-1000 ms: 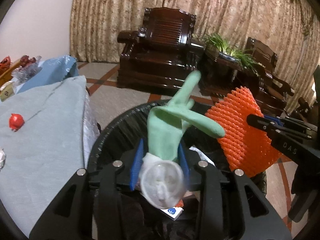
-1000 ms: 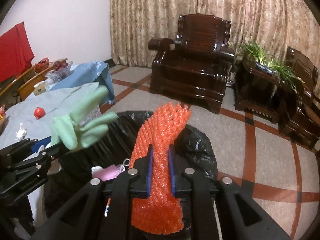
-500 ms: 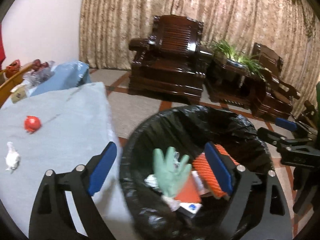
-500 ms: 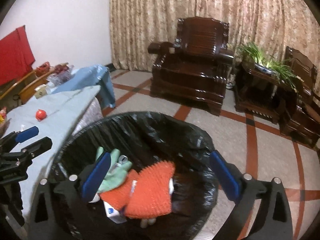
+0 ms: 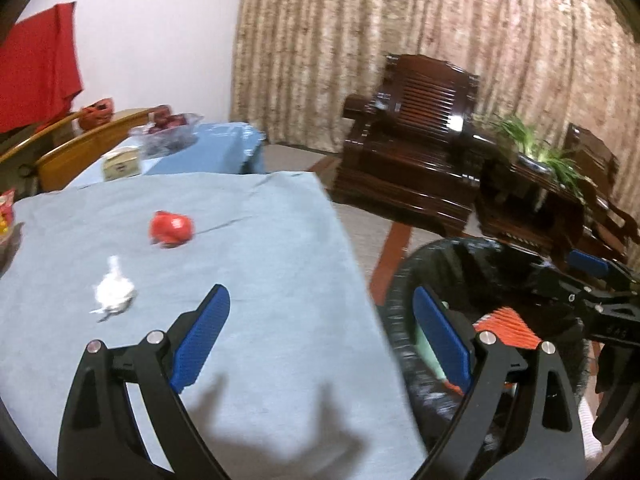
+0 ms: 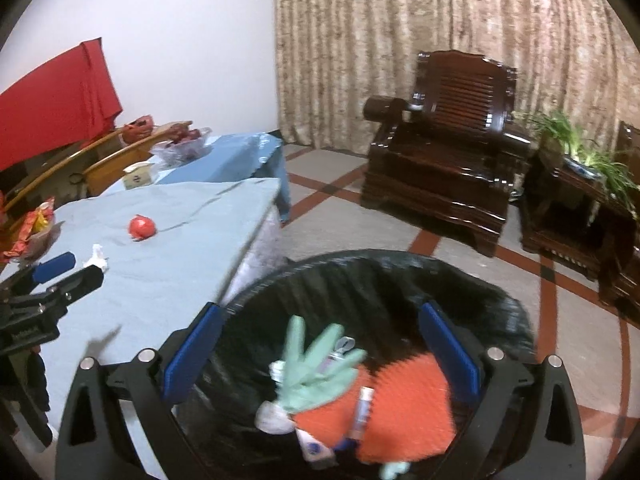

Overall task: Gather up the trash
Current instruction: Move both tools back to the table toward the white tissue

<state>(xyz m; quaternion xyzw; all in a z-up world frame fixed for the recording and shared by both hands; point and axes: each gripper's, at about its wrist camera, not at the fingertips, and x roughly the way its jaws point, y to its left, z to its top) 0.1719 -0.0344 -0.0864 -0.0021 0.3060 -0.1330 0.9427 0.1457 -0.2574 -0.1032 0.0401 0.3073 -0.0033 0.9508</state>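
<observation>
Both claws stand wide open and hold nothing. The left claw [image 5: 320, 340] is over the near edge of the tabletop [image 5: 260, 240], where a white paper ball [image 5: 114, 292] and a red ball [image 5: 172, 230] lie. The right claw [image 6: 320, 352] is above the bin [image 6: 400, 276]; inside lie a green glove [image 6: 316, 372] and an orange net [image 6: 400, 412].

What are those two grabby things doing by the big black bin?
A person is collecting trash with two handheld grippers. The green rubber glove and orange spiky foam net lie inside the black-bagged trash bin. Both the left gripper and right gripper are open and empty. A crumpled white tissue and red round wrapper remain on the blue-grey tablecloth.
</observation>
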